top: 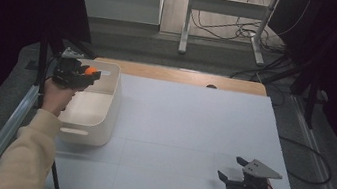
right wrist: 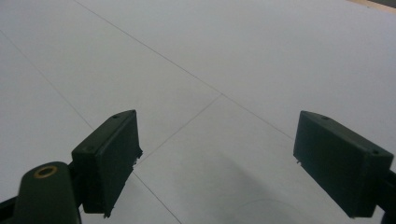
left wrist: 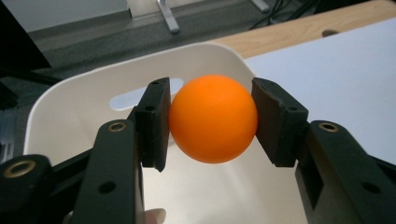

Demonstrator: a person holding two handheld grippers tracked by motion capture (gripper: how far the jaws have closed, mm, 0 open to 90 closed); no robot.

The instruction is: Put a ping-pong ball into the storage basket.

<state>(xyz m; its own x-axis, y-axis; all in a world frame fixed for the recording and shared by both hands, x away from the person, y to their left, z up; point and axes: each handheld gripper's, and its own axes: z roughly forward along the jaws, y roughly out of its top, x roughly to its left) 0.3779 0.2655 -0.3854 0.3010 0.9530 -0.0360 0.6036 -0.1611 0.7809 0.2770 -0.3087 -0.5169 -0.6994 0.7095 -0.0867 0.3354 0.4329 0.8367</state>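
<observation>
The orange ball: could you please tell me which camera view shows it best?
The left gripper view shows the orange ball best: it is large and sharp, clamped between the left tongs above the white bin. In the high view it is a small orange spot at those tongs. The right gripper view looks at the white table.

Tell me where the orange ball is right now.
The orange ball is clamped in the left claw, held above the white bin at the table's left side in the high view, near the bin's far end.
</observation>
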